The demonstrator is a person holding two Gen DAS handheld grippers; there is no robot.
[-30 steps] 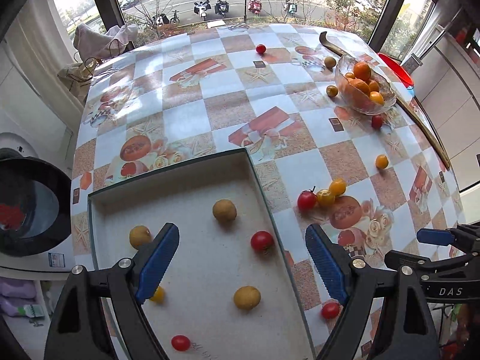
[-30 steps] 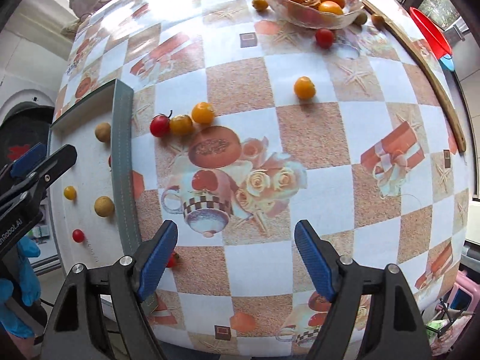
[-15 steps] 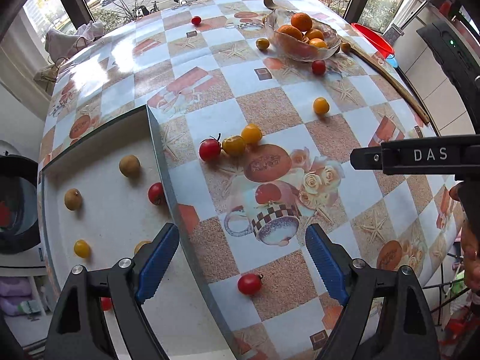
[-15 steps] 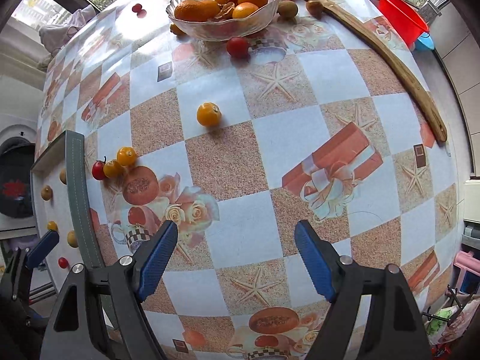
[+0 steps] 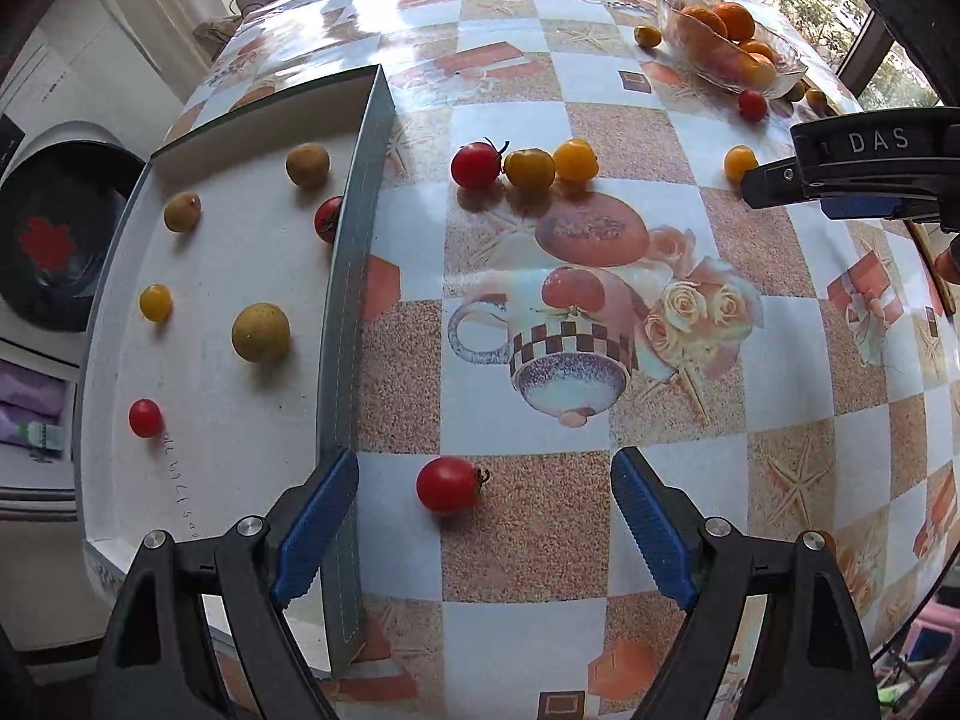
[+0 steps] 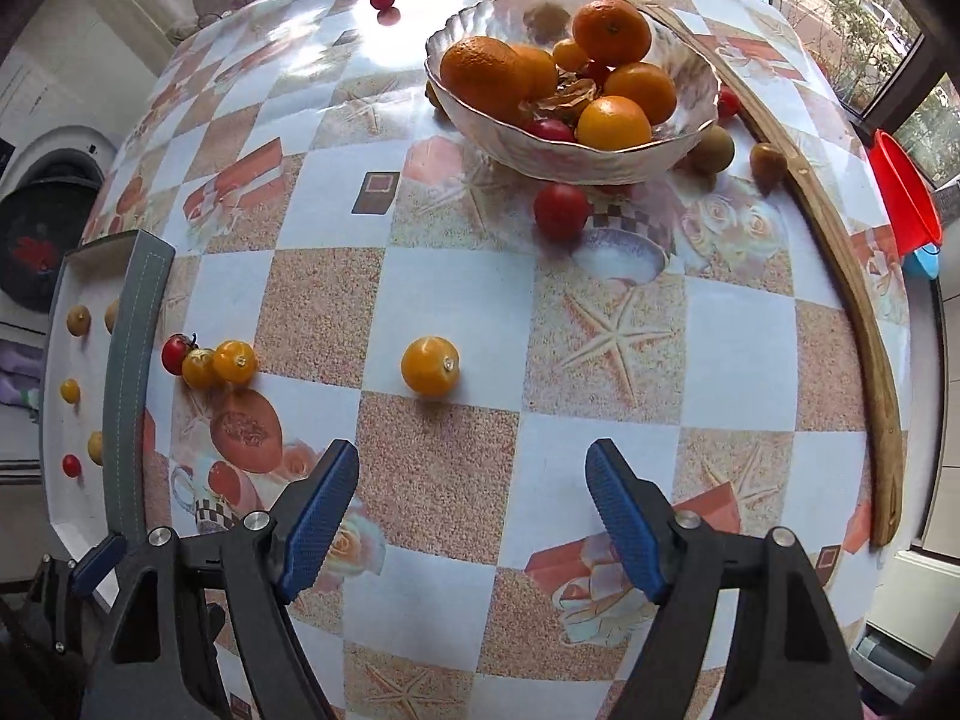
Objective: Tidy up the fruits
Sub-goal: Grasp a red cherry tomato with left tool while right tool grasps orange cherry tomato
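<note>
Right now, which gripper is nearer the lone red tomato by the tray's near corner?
Left. The left gripper hangs right over that red tomato, jaws open on either side. The right gripper is apart, over a yellow tomato.

Two wrist fisheyes, steeply down over the table (image 5: 780,360), sharing tray (image 5: 354,300) edge and fruit bowl (image 6: 576,150).

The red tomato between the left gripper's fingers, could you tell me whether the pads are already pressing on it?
No, the red tomato lies on the tablecloth with clear gaps to both fingers of the open left gripper.
</note>
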